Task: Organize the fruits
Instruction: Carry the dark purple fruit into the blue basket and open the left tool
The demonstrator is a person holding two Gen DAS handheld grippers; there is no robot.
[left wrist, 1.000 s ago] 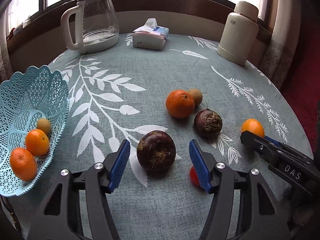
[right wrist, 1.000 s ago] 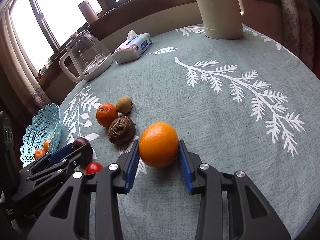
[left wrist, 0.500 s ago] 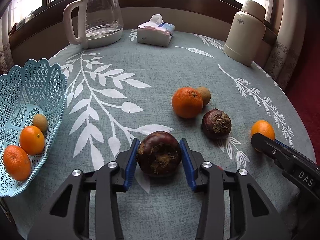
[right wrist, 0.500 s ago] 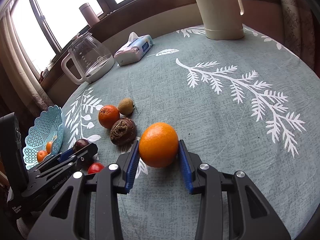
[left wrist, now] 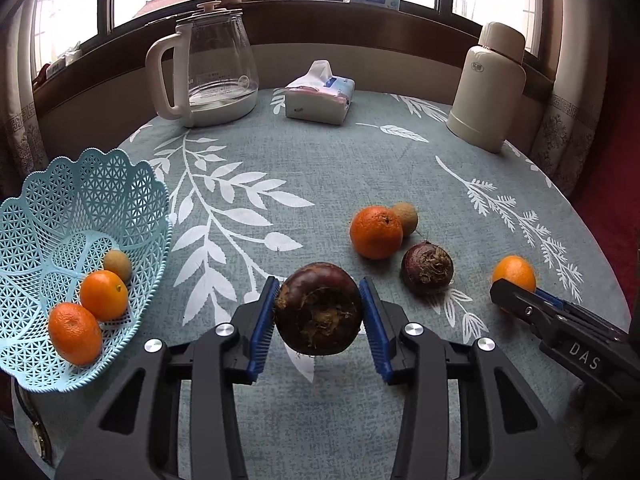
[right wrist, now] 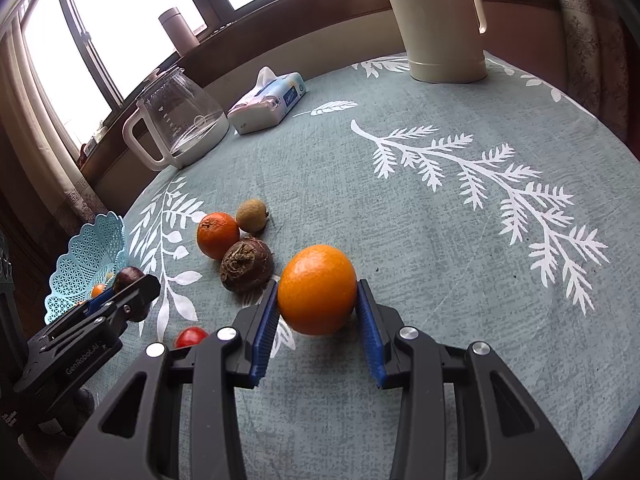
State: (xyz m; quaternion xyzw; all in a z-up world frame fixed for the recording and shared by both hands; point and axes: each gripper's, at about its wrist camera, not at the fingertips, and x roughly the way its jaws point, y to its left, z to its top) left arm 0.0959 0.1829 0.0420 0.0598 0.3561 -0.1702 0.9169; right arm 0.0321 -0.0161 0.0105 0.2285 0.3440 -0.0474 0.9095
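My left gripper [left wrist: 319,290] is shut on a dark purple round fruit [left wrist: 318,320] and holds it a little above the tablecloth. To its left stands a light blue lattice basket [left wrist: 40,184] holding two oranges [left wrist: 103,295] and a small brown fruit [left wrist: 117,266]. My right gripper [right wrist: 318,294] is shut on an orange [right wrist: 316,280] low over the cloth. An orange [left wrist: 376,232], a small brown fruit [left wrist: 406,218] and a second dark fruit [left wrist: 427,267] lie on the table between the grippers. A small red tomato [right wrist: 191,337] lies near the left gripper [right wrist: 136,292].
A glass kettle [left wrist: 212,68], a tissue pack [left wrist: 320,94] and a cream thermos [left wrist: 486,88] stand along the far side of the round table, under the window sill. The table edge curves close on the right.
My left gripper went from open around the dark fruit to shut on it, then lifted it off the cloth. The right gripper stayed shut on its orange.
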